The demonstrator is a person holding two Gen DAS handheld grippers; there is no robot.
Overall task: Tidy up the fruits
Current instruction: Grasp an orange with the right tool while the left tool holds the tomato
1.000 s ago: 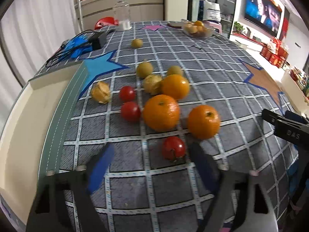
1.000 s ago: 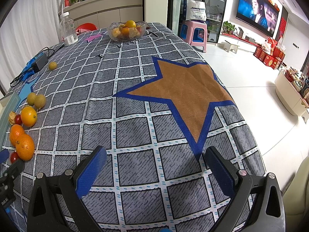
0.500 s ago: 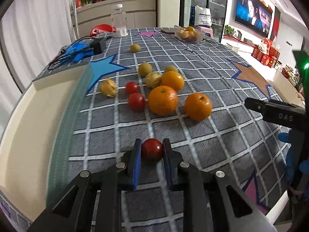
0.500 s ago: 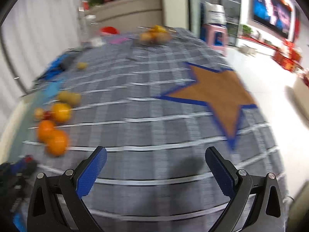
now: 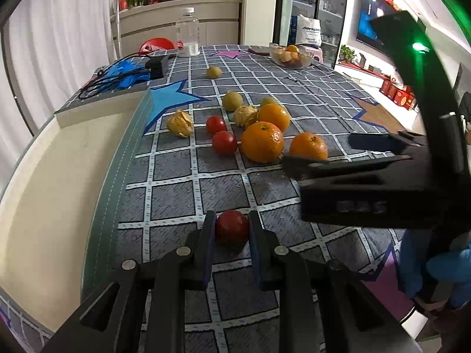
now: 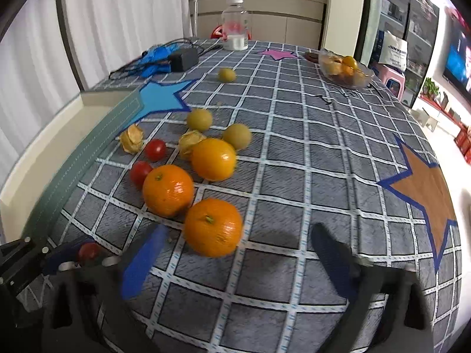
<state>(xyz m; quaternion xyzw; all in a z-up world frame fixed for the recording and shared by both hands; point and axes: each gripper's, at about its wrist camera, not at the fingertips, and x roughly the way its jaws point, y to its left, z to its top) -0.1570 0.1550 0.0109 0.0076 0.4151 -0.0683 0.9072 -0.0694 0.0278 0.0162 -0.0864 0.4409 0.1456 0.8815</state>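
My left gripper (image 5: 230, 229) is shut on a red cherry tomato (image 5: 231, 226), held low over the checked tablecloth; it also shows in the right wrist view (image 6: 88, 251). My right gripper (image 6: 235, 253) is open, its fingers on either side of the nearest orange (image 6: 212, 227). The right gripper (image 5: 318, 153) reaches in from the right in the left wrist view, by that orange (image 5: 308, 146). Two more oranges (image 6: 167, 189) (image 6: 213, 158), two cherry tomatoes (image 6: 140, 172) (image 6: 155, 149), husked physalis (image 6: 132, 138) and small yellow-green fruits (image 6: 199, 119) lie beyond.
A glass bowl of fruit (image 6: 346, 69) stands at the far right of the table. A plastic bottle (image 6: 234, 28), a black adapter with cables (image 6: 182, 58) and a lone yellow fruit (image 6: 226, 75) are at the back. A cream tray (image 5: 44, 194) runs along the left edge.
My left gripper closed on the nearest cherry tomato and holds it. My right gripper swung left across the table to the nearest orange.
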